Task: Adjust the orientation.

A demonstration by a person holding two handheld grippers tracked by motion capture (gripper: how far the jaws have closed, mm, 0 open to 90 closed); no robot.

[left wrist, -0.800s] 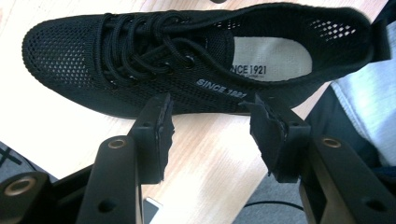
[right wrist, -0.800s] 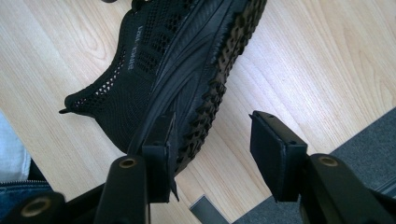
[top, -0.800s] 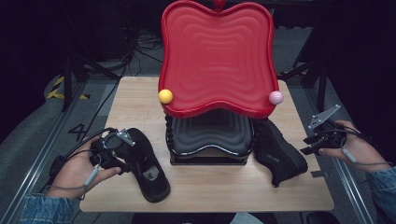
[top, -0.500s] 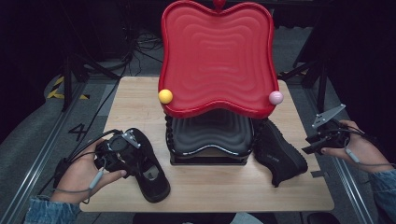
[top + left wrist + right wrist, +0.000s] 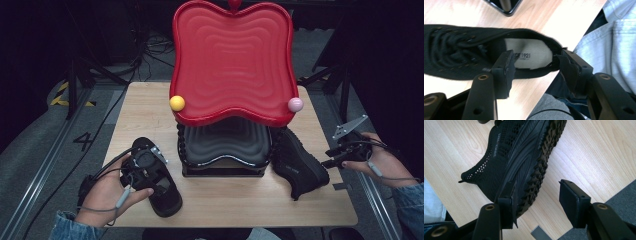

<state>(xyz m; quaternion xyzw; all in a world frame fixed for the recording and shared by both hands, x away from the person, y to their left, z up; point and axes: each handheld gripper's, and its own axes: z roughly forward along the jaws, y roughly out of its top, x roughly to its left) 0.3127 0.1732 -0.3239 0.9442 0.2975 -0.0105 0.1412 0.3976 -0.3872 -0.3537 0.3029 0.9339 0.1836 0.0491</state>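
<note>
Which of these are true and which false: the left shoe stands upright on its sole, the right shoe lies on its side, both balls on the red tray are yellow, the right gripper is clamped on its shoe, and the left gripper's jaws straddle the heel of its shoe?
1. The left shoe stands upright on its sole. True: its opening and insole face up.
2. The right shoe lies tipped on its side. True: its knobbly sole faces sideways in the right gripper view.
3. Both balls on the red tray are yellow. False: one ball is yellow, the other pink.
4. The right gripper is clamped on its shoe. False: its jaws are open; one is apart from the shoe.
5. The left gripper straddles the heel. True: one jaw inside the opening, one outside.
</note>
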